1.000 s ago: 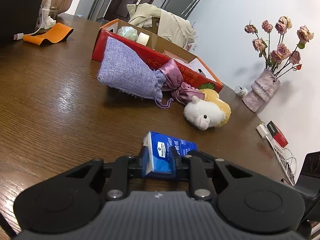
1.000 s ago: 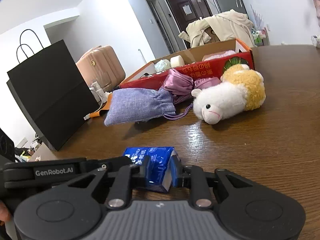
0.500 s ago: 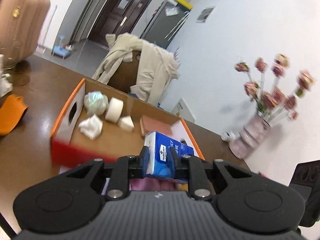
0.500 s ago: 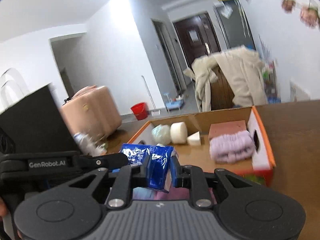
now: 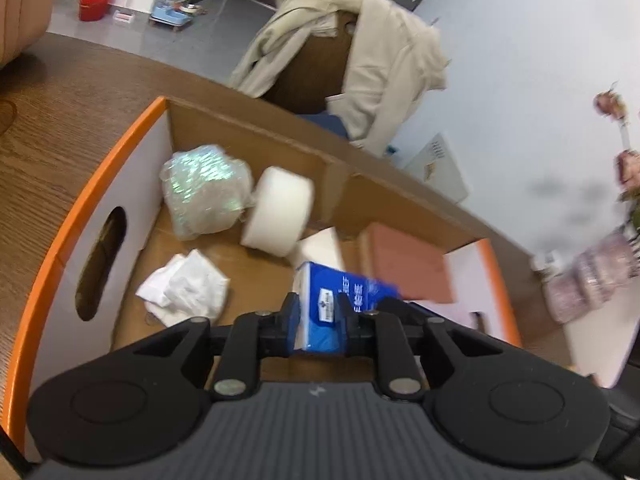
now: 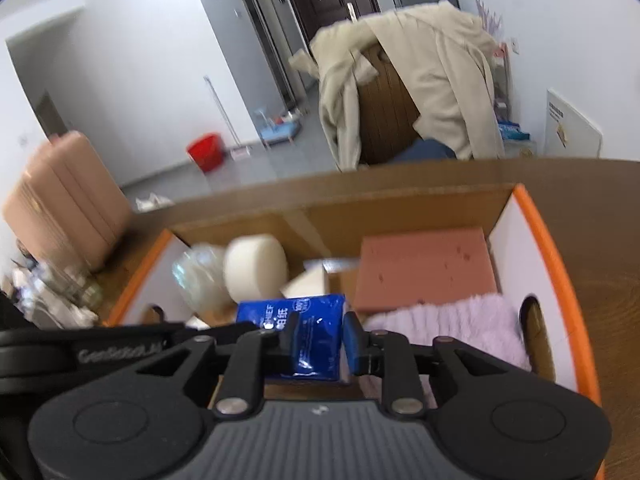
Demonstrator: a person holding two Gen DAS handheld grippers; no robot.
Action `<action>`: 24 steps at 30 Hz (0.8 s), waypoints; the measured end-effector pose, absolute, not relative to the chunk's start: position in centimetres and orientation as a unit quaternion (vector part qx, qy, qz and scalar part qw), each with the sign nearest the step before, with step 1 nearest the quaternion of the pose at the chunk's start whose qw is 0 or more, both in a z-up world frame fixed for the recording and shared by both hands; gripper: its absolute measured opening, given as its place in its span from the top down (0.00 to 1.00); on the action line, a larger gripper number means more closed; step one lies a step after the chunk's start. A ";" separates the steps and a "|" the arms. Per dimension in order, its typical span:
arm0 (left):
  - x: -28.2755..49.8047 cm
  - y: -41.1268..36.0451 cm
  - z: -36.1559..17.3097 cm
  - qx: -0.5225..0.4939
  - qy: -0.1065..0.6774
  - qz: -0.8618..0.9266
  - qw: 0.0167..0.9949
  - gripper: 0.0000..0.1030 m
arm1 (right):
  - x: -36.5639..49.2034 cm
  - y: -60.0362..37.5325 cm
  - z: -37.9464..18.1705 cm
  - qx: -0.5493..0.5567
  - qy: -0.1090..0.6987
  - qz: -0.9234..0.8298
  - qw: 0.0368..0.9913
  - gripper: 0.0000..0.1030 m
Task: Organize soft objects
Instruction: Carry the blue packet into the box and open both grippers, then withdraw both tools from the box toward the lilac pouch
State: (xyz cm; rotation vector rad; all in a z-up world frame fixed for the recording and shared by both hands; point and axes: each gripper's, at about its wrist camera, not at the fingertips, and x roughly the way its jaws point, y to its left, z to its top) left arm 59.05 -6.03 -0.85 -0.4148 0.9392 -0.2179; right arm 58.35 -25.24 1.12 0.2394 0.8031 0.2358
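The blue plastic tissue pack [image 5: 338, 304], earlier low over the wooden surface [image 5: 60, 112], is now held above the orange-rimmed cardboard box [image 5: 248, 136]. It's clamped between the left gripper [image 5: 320, 316] fingers at one end, while the right gripper [image 6: 316, 338] fingers at the other end are just being opened.

Glossy plastic tissue pack [image 6: 308, 332]; matt cardboard box [image 5: 256, 136]; wood-grain table [image 5: 60, 128].

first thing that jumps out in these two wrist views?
The blue tissue pack, held from both ends by the left tongs and right tongs, whose jaws are opening, above the orange-rimmed cardboard box. Inside the box: a white roll beside a shiny plastic bundle at the left, a pink sponge block and fluffy lilac cloth at the right.
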 end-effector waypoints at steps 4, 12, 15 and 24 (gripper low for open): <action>58.1 -6.4 -0.6 -0.168 0.441 -0.089 0.877 0.78 | 58.2 -24.8 0.8 0.103 0.392 0.106 0.908 0.78; 53.5 -5.2 5.8 -0.114 0.374 -0.064 0.918 0.37 | 54.3 -25.9 5.9 0.078 0.349 0.104 0.928 0.38; 49.7 -4.6 8.3 -0.078 0.326 -0.049 0.941 0.20 | 51.3 -26.5 7.9 0.061 0.330 0.103 0.937 0.19; 35.3 -1.3 10.9 -0.001 0.209 -0.048 0.977 0.00 | 36.9 -28.0 10.9 0.010 0.239 0.108 0.965 0.11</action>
